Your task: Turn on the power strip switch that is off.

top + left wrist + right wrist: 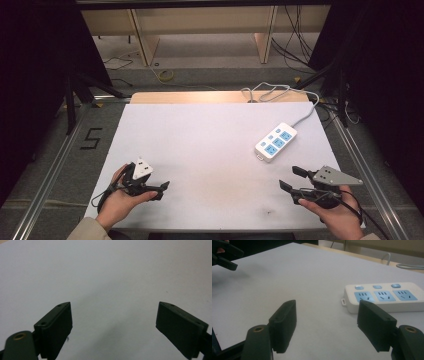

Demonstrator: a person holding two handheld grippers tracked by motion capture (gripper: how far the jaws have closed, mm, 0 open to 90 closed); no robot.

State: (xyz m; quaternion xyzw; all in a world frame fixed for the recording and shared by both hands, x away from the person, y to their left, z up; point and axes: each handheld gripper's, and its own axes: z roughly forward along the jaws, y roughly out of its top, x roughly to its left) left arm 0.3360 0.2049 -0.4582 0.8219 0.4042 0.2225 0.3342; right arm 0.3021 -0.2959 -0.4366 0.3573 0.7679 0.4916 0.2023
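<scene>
A white power strip (276, 141) with three blue sockets and three blue switches lies at the right of the white table (210, 135). Its grey cable (305, 112) runs off the back edge. My right gripper (289, 178) hovers near the front right corner, open and empty, a short way in front of the strip. In the right gripper view the power strip (384, 296) lies just beyond the right gripper (327, 306), whose jaws stand wide apart. My left gripper (162, 189) is at the front left, jaws pointing right. The left gripper (113, 305) is open over bare table.
The left gripper (223, 252) appears far off at the top left of the right gripper view. A wooden strip (200, 97) borders the table's back edge. Metal rails (60, 155) run along both sides, with a "5" mark (91, 138) on the floor at the left.
</scene>
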